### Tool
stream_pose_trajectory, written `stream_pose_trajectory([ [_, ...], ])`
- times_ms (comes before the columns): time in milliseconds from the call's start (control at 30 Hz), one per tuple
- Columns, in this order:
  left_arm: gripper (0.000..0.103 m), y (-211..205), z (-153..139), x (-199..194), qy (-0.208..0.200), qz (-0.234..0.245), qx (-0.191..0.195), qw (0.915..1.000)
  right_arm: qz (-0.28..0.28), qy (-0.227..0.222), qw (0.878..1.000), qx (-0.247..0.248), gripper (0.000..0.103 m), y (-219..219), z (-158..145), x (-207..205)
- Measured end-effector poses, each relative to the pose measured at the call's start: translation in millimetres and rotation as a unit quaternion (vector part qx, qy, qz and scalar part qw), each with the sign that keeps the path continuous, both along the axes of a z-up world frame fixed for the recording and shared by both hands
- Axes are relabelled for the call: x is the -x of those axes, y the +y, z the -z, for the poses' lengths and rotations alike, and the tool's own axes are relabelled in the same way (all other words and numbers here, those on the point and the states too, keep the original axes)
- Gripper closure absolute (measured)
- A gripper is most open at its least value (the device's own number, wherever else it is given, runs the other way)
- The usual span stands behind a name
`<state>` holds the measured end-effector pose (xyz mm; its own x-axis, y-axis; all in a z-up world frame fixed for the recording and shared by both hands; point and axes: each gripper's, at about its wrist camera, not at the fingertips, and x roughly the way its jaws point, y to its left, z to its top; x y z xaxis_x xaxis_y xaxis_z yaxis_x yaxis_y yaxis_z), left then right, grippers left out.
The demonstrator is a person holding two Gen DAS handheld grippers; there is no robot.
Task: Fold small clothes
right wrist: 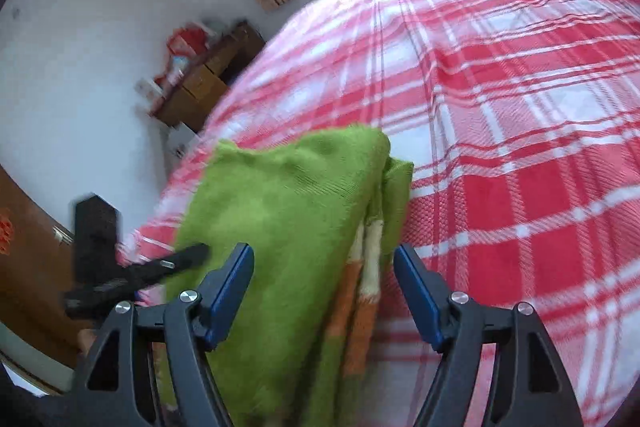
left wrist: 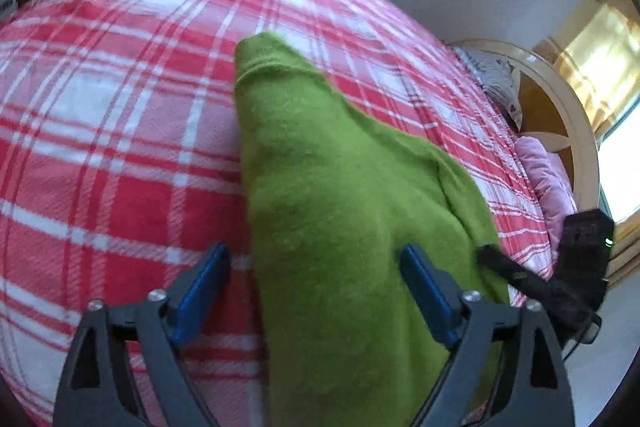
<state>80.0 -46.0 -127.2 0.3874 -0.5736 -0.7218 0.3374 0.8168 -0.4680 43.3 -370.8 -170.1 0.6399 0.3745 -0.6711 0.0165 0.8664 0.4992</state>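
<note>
Red-and-white plaid covers the whole bed (left wrist: 120, 155), and that blanket is by far the biggest thing here — wide bare stretches of it lie open to the left of the garment in the left wrist view and to its right in the right wrist view. Its far edge falls away toward a pale wall, and along one side a curved wooden headboard (left wrist: 576, 131) bounds it, with a pink bundle (left wrist: 544, 179) tucked against it.

One green sweater (left wrist: 328, 195) lies on the blanket, folded into a long narrow shape (an orange and cream striped part shows along one edge in the right wrist view). Its ribbed end points away across the bed; its near end runs between the fingers of both tools.

Two grippers, one per hand. The left gripper (left wrist: 316, 267) is spread wide, its right finger over the green cloth and its left finger over the plaid just beside the sweater's edge. The right gripper (right wrist: 324, 267) is likewise spread, straddling the striped edge — neither pinches the cloth.
</note>
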Motion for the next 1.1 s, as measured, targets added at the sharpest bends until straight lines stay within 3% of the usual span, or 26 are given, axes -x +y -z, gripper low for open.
stream_pose_trajectory([
  [133, 0.004, -13, 0, 10, -0.037, 0.012, -0.027, 0.9989, -0.008, -0.037, 0.999, -0.014, 0.027, -1, 6, 3],
  [233, 0.006, -21, 0, 12, -0.054, 0.006, -0.044, 0.9976, -0.020, -0.036, 0.999, 0.026, 0.029, 13, 2, 1],
  [300, 0.029, -20, -3, 12, -0.057, 0.014, -0.039, 0.9975, -0.036, -0.032, 0.997, 0.060, 0.047, 27, -1, -2],
  [333, 0.030, -21, -4, 12, -0.055, 0.013, -0.039, 0.9976, -0.033, -0.029, 0.997, 0.065, 0.053, 32, -3, -3],
  [500, 0.055, -16, -14, 16, -0.051, 0.000, -0.045, 0.9977, -0.004, -0.022, 0.998, 0.066, 0.064, 39, -9, 9],
  [700, 0.061, -9, -28, 30, -0.055, -0.009, -0.069, 0.9961, 0.014, -0.040, 0.998, 0.048, 0.067, 61, -28, 34],
  [1100, 0.064, 39, -51, 50, -0.100, -0.059, -0.106, 0.9875, -0.022, -0.071, 0.996, 0.045, 0.071, 124, -49, 43],
])
